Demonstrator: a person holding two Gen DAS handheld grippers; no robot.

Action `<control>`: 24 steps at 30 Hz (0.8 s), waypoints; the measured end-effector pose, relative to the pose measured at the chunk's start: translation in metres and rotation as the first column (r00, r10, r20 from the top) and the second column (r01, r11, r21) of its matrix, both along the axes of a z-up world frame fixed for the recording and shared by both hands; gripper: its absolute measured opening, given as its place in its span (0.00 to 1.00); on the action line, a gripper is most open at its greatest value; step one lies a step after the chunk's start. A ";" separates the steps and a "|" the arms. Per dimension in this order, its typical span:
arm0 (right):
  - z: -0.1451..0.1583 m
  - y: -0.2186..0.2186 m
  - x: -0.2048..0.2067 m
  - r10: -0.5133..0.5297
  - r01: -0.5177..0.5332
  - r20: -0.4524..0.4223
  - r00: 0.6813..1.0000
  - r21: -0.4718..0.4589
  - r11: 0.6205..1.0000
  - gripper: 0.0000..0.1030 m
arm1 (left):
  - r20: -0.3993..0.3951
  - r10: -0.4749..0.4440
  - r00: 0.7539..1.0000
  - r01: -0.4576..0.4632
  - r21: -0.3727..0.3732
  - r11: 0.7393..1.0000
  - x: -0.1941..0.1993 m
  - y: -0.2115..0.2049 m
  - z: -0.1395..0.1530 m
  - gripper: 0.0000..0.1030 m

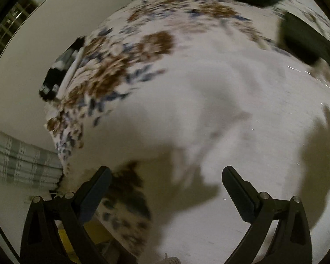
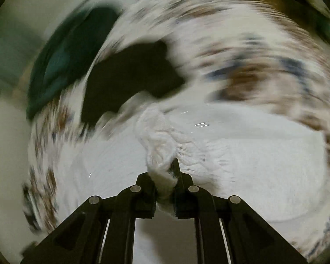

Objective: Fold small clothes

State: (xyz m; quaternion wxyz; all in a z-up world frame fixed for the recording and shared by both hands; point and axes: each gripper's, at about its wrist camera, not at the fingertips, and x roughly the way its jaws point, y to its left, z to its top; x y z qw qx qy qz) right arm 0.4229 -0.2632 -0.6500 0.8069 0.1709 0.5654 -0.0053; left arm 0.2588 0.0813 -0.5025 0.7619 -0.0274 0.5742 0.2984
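A white garment (image 2: 162,149) is lying on a floral sheet (image 1: 121,70), one bunched edge pinched between the nearly closed jaws of the right gripper (image 2: 165,187). The left gripper (image 1: 165,189) is hovering above the same white cloth, its jaws spread wide and holding nothing. Heavy blur in the right wrist view suggests the fold is being carried across. A black garment (image 2: 129,74) and a green one (image 2: 61,66) are waiting farther off on the sheet. The step appears to be the first fold; next, the held edge likely needs laying flat while the free gripper steadies or takes a corner.
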 end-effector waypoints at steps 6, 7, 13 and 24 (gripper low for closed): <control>-0.055 0.199 0.017 0.290 -0.297 -0.076 0.954 -0.111 0.948 0.11 | 0.007 0.068 0.998 -0.067 -0.018 0.998 -0.007 0.060 -0.012 1.00; -0.060 0.223 0.015 0.316 -0.325 -0.084 0.945 -0.126 0.937 0.11 | 0.008 0.073 0.997 -0.072 -0.024 0.997 -0.007 0.068 -0.013 1.00; -0.092 0.252 0.016 0.299 -0.328 -0.218 0.929 -0.110 0.938 0.15 | 0.018 0.091 0.996 -0.090 -0.064 0.994 -0.009 0.099 -0.017 1.00; -0.023 0.110 -0.068 0.042 -0.026 -0.229 0.973 0.073 0.997 0.65 | -0.007 0.247 0.969 -0.243 -0.217 0.946 -0.090 0.178 -0.004 1.00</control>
